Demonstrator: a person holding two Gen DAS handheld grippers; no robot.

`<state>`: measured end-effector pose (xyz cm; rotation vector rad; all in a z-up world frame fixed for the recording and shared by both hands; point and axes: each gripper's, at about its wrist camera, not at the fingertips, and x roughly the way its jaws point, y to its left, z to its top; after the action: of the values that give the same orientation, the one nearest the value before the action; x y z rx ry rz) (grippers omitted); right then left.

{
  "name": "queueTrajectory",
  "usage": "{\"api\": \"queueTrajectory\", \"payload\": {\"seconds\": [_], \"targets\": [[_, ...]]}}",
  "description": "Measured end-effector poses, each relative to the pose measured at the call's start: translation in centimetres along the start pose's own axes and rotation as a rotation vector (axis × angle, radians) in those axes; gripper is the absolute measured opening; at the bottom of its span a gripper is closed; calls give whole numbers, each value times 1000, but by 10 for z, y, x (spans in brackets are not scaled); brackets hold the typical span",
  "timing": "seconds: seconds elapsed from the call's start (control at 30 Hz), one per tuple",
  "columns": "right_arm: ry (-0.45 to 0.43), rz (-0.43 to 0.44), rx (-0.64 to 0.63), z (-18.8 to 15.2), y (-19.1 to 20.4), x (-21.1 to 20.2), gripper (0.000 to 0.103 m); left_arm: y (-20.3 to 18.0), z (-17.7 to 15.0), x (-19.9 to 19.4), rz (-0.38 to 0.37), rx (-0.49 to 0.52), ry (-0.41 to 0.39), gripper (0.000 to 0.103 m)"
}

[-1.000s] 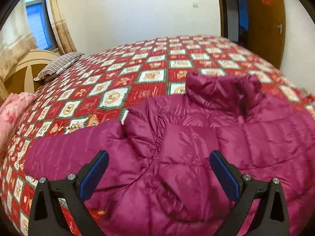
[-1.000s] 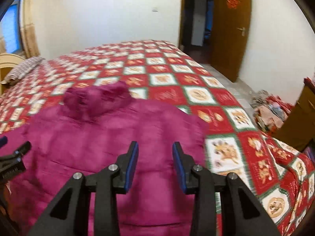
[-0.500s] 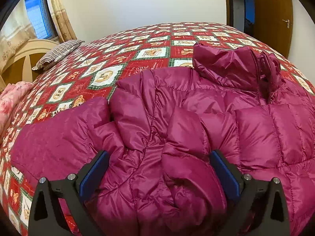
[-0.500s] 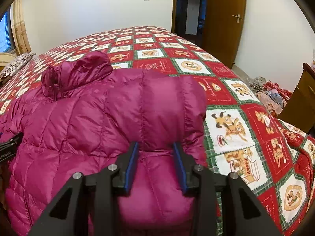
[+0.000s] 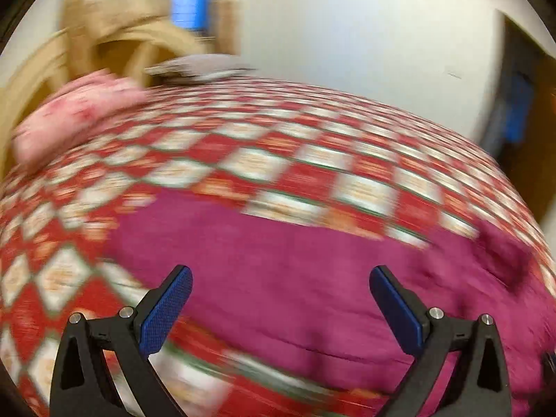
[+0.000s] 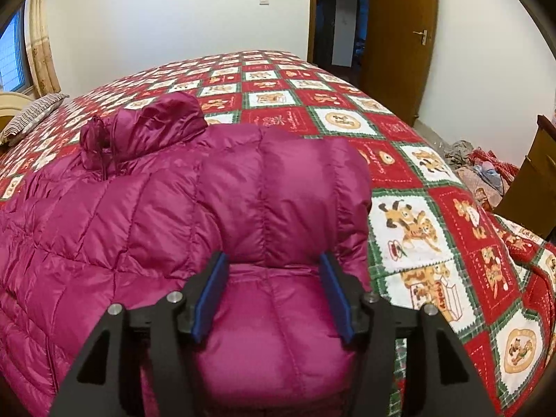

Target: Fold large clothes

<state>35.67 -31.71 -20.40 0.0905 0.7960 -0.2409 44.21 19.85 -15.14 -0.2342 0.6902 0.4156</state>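
Note:
A magenta quilted down jacket (image 6: 146, 215) lies spread on the bed, collar (image 6: 146, 128) toward the far side. Its right sleeve (image 6: 288, 187) is folded back over the body. My right gripper (image 6: 274, 278) has its jaws partly open around the sleeve's end, which fills the gap between the blue pads (image 6: 210, 292). In the blurred left wrist view the jacket (image 5: 295, 278) stretches across below. My left gripper (image 5: 278, 299) is wide open and empty above it.
The bed carries a red, white and green patchwork quilt (image 6: 410, 229). A striped pillow (image 6: 31, 118) and a pink cushion (image 5: 76, 111) lie near the headboard (image 5: 114, 55). A wooden door (image 6: 399, 34), floor clutter (image 6: 479, 170) and a dresser (image 6: 531, 180) are on the right.
The left gripper has swung sharply left, its view now blurred and facing the headboard. The right gripper's jaws have opened wider around the folded sleeve.

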Motion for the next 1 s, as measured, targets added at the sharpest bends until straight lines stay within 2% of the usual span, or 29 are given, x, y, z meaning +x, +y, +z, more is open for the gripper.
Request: {"api": "queueTrajectory", "payload": {"seconds": [0.07,0.13,0.2,0.3,0.37,0.5,0.57,0.6,0.63,0.7,0.77,0.8,0.83,0.87,1.0], "targets": [[1,-5,-4,0,1,0,58,41,13,20,106,-98,28,102],[2,-10,-9,0,3,0,59,70,18,39,164,-174,55,102],[2,-13,-12,0,3,0,59,90,20,60,175,-244,111,102],[4,-18,-16,0,4,0,59,101,15,92,150,-311,202,102],[5,-23,-19,0,5,0,59,99,10,103,165,-302,215,102],[5,-32,-26,-1,6,1,59,79,-3,107,251,-189,174,99],[6,-31,-26,-1,5,1,60,81,-3,103,257,-186,160,84],[5,-30,-25,-1,5,1,60,82,-1,101,236,-188,146,61],[5,-30,-25,-1,5,1,60,84,0,100,231,-188,137,48],[5,-29,-25,0,6,1,60,85,2,98,193,-192,124,35],[5,-30,-25,0,6,1,60,85,3,97,184,-187,117,31],[5,-29,-24,0,6,1,60,84,4,97,168,-185,113,18],[5,-29,-24,0,6,1,60,82,5,95,138,-190,113,13],[5,-29,-23,0,6,1,60,81,6,91,126,-196,110,13],[4,-22,-17,-1,5,1,60,61,20,58,83,-171,8,12]]}}
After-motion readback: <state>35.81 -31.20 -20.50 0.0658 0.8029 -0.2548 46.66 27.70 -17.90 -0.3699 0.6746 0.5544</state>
